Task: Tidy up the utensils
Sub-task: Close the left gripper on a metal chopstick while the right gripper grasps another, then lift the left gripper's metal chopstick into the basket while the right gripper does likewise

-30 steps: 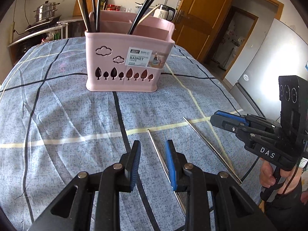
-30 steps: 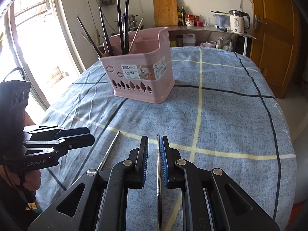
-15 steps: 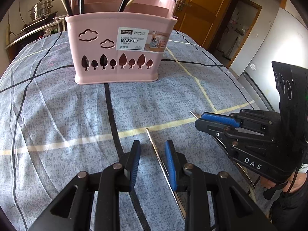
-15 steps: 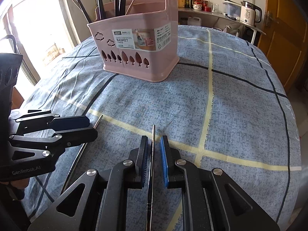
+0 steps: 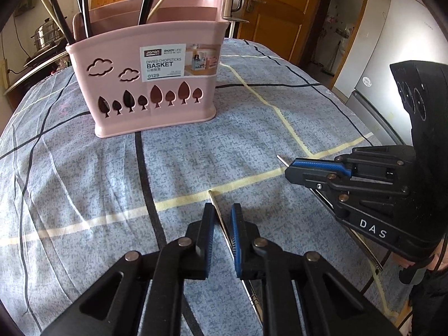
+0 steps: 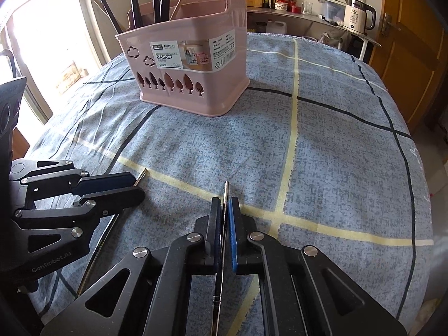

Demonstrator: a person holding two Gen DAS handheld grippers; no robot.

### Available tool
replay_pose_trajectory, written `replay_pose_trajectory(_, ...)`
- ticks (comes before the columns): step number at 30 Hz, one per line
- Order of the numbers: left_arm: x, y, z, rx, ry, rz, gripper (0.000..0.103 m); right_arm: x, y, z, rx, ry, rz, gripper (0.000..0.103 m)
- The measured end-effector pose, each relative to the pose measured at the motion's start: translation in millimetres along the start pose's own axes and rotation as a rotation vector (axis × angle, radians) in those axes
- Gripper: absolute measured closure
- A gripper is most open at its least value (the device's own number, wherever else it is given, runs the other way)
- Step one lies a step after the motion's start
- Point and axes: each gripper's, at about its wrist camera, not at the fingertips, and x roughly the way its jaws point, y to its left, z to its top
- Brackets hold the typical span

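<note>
A pink chopsticks basket stands on the blue checked tablecloth with several dark and pale chopsticks upright in it. My left gripper straddles a metal chopstick lying on the cloth; the jaws stand close on either side with a small gap. My right gripper is shut on a second metal chopstick, whose tip pokes out ahead. In the left wrist view the right gripper shows at right with that chopstick's tip. The left gripper shows at left in the right wrist view.
A wooden door and a fridge stand to the right of the table. A counter with a kettle, bottles and jars lies behind it. A bright window is at the left. The table edge curves off near both grippers.
Both grippers have moved forward toward the basket along their chopsticks. The left jaws have narrowed around their chopstick. The right gripper has closed on its chopstick.
</note>
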Motion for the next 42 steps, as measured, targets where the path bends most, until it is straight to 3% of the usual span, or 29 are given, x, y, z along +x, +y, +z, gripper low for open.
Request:
replay_pose_trajectory(7, 2, -2, 5, 0.001, 0.015, 0.003, 0.098, 0, 0, 2, 0.011, 0.005, -0.004, 0.099)
replay_pose_trajectory(13, -9, 2, 12, 0.002, 0.002, -0.021, 0.099, -19, -2, 5, 0.028, -0.053, 0.01, 0.099)
replay_pose_trajectory(32, -116, 11, 55, 0.049, -0.24, -0.041, 0.099, -111, 0, 33, 0.038, -0.319, 0.023, 0.099)
replay_pose_trajectory(42, -136, 18, 60, 0.041, -0.287, -0.042, 0.099, -133, 5, 36, 0.029, -0.376, 0.024, 0.099)
